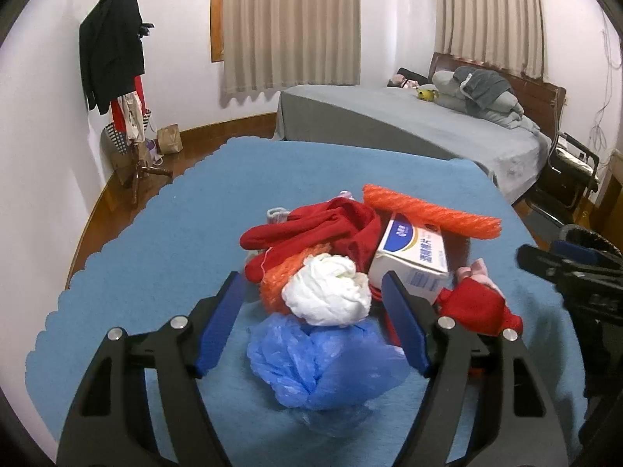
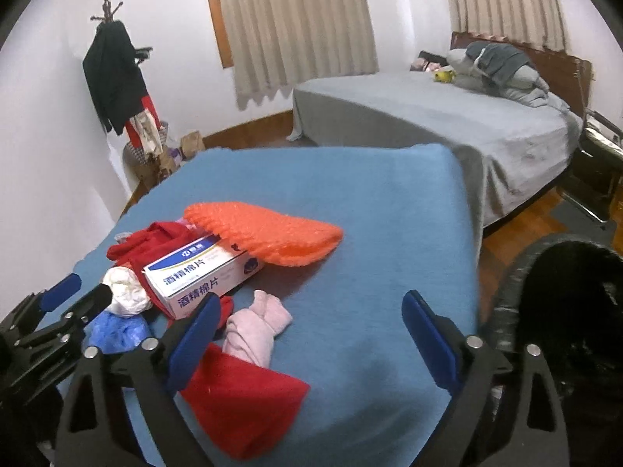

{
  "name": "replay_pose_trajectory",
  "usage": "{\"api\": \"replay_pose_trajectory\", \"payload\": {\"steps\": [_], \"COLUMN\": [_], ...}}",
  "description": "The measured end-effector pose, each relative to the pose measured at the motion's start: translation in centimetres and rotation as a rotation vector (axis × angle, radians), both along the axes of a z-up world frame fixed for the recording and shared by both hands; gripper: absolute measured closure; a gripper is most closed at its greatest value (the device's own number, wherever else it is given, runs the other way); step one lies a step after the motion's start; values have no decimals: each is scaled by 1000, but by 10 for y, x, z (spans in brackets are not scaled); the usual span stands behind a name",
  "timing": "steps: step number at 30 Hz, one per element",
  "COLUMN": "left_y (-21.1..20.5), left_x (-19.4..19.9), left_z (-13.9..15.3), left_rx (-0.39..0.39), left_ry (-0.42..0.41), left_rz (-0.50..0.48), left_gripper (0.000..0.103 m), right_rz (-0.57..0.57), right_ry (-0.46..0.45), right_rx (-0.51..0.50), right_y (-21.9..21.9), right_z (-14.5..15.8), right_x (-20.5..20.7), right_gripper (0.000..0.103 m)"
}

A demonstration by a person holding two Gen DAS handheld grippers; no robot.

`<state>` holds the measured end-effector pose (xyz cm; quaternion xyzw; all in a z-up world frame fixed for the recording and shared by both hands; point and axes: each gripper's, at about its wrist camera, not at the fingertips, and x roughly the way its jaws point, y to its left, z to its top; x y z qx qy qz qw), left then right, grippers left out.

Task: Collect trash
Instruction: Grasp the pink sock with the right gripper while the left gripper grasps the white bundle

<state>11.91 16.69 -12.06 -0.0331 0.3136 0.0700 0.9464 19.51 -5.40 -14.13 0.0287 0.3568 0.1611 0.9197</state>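
left tool [image 1: 311,292] released over white wad [image 1: 327,295] | right tool [image 2: 311,307] released, seemingly above blue cloth [image 2: 370,210]

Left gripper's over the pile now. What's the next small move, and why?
Probably ease the left gripper forward and down to close on the white wad. Its jaws stand open with nothing gripped, and the wad sits on top of the pile right between them, above the blue bag. The bin waits at the table's right edge.
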Motion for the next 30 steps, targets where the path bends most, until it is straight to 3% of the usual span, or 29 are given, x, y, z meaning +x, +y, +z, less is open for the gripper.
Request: {"api": "replay_pose_trajectory", "payload": {"steps": [6, 11, 16, 18, 30], "left_y": [6, 6, 6, 5, -9], "left_x": [-2, -1, 1, 1, 9], "left_z": [-8, -11, -12, -11, -15], "left_rx": [-22, -15, -14, -13, -12], "left_ry": [2, 3, 11, 12, 12], "left_rz": [13, 4, -2, -1, -29], "left_gripper": [33, 33, 37, 39, 47], "right_rz": [56, 99, 150, 175, 118], "right_ry": [57, 100, 169, 179, 54], "right_rx": [-21, -23, 49, 72, 65], "right_y": [16, 25, 25, 25, 2], "right_z": [-21, -32, -40, -38, -5], "right_x": [2, 0, 4, 4, -4], "right_gripper": [18, 29, 59, 66, 69]}}
